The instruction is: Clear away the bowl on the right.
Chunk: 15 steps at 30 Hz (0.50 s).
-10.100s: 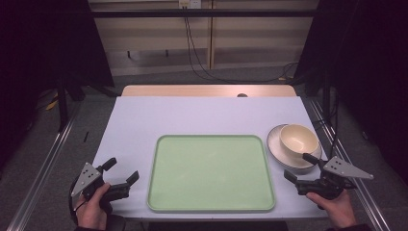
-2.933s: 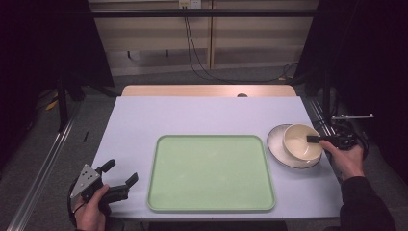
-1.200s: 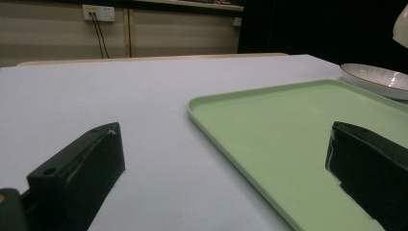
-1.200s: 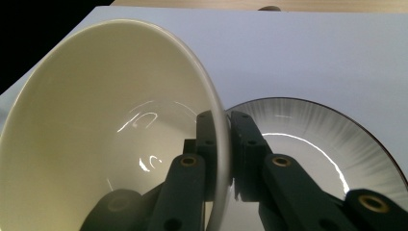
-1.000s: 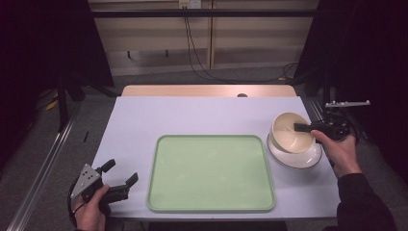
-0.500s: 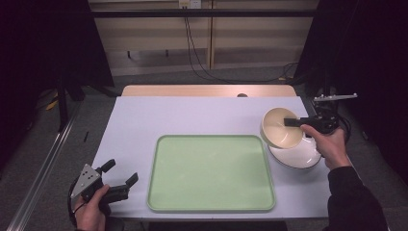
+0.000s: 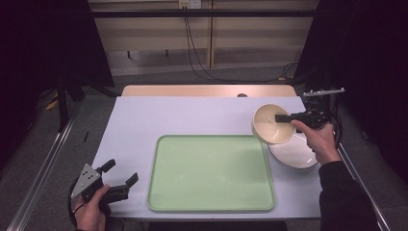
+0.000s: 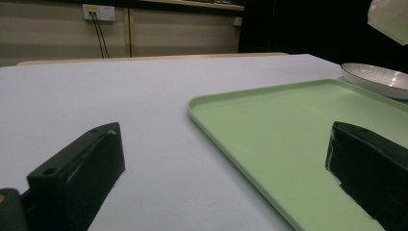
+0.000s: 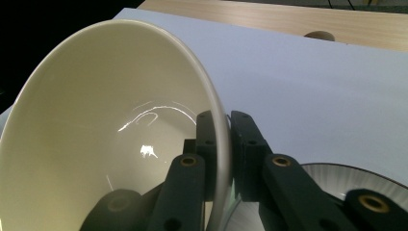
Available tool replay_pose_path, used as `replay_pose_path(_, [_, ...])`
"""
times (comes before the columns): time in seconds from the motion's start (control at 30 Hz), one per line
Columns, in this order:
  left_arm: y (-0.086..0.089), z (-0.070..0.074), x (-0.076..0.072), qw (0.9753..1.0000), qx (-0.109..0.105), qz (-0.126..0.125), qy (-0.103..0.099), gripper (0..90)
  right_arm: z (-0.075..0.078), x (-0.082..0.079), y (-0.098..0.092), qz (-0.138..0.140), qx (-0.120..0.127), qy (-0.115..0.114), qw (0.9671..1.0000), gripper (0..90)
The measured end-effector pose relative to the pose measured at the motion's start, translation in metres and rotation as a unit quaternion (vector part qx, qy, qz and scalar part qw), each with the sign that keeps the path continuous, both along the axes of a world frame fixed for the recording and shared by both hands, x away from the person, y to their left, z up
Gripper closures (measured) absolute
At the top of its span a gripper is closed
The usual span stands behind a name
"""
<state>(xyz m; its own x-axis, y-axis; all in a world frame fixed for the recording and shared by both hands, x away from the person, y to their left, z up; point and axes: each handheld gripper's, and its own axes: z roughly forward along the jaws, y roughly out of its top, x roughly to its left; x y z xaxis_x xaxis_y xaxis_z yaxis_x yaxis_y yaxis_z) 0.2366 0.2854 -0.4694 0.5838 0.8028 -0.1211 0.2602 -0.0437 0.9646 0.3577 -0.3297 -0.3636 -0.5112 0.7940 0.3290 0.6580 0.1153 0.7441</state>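
Note:
A cream bowl hangs in the air above the table's right side, tilted, with my right gripper shut on its rim. In the right gripper view the bowl fills the left, its rim pinched between the two black jaws of my right gripper. Below and to the right lies a white plate. A light green tray lies in the middle of the table. My left gripper rests open at the front left corner, just left of the tray.
The table has a pale lilac top with a wooden strip along its far edge. Cables hang down the wall behind. Metal rails run along the floor on both sides.
My right gripper closed on the bowl's rim, lifted it off the plate and carried it up and to the left, tilting it. The left gripper has stayed still.

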Motion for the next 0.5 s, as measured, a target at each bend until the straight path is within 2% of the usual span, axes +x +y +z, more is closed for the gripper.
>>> replay_pose_path(0.17, [-0.001, 0.0, 0.0, 1.0, -0.005, 0.002, 0.0, 0.0, 0.0, 0.007, 0.01, 0.006, 0.0, 0.001, 1.0, 83.7])
replay_pose_path(0.4, [0.0, 0.0, 0.0, 1.0, 0.0, 0.001, 0.0, 0.1, -0.008, 0.015, 0.021, 0.008, -0.014, 0.016, 0.9997, 83.6])
replay_pose_path(0.5, [-0.001, 0.0, 0.0, 1.0, -0.004, 0.002, 0.0, 0.1, -0.011, 0.02, 0.024, 0.006, -0.012, 0.022, 0.9997, 83.6])
